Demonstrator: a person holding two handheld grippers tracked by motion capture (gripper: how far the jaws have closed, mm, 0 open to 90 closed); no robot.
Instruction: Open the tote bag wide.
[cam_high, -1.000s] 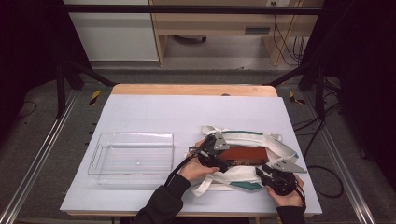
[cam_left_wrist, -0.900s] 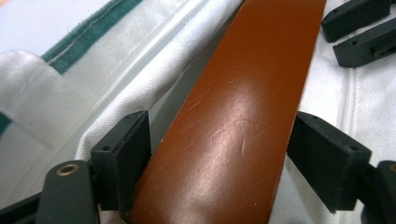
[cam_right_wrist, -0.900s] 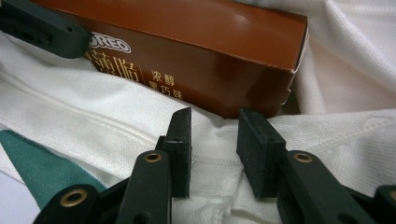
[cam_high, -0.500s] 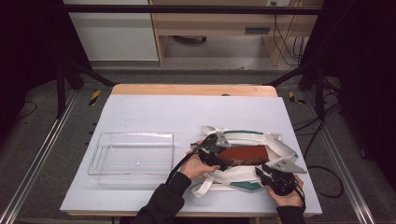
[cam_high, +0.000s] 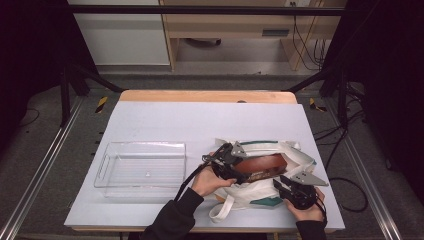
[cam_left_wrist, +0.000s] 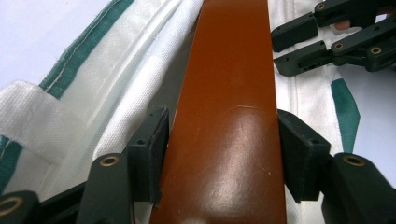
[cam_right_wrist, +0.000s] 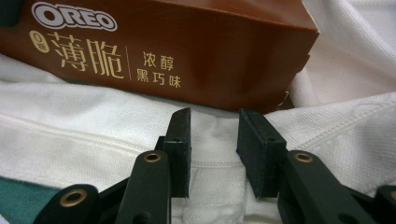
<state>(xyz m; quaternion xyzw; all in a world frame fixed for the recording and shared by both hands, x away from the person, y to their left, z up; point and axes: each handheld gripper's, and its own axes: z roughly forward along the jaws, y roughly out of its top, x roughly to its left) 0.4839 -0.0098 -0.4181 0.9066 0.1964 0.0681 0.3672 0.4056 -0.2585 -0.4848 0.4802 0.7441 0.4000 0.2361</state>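
One clear plastic tray (cam_high: 140, 167) sits left on the table (cam_high: 200, 120). One brown box (cam_left_wrist: 229, 116) lies in the white tote bag (cam_high: 295, 152). Left gripper (cam_left_wrist: 219, 140): jaws just closing, pads pressing the box's sides. Right gripper view alone reads "OREO"; right gripper (cam_right_wrist: 214, 140) pinches bag cloth, jaws narrowly parted.

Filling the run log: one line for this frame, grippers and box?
left gripper: jaws just closing, pads on brown Oreo box | right gripper: on white tote bag rim fabric | clear tray: empty
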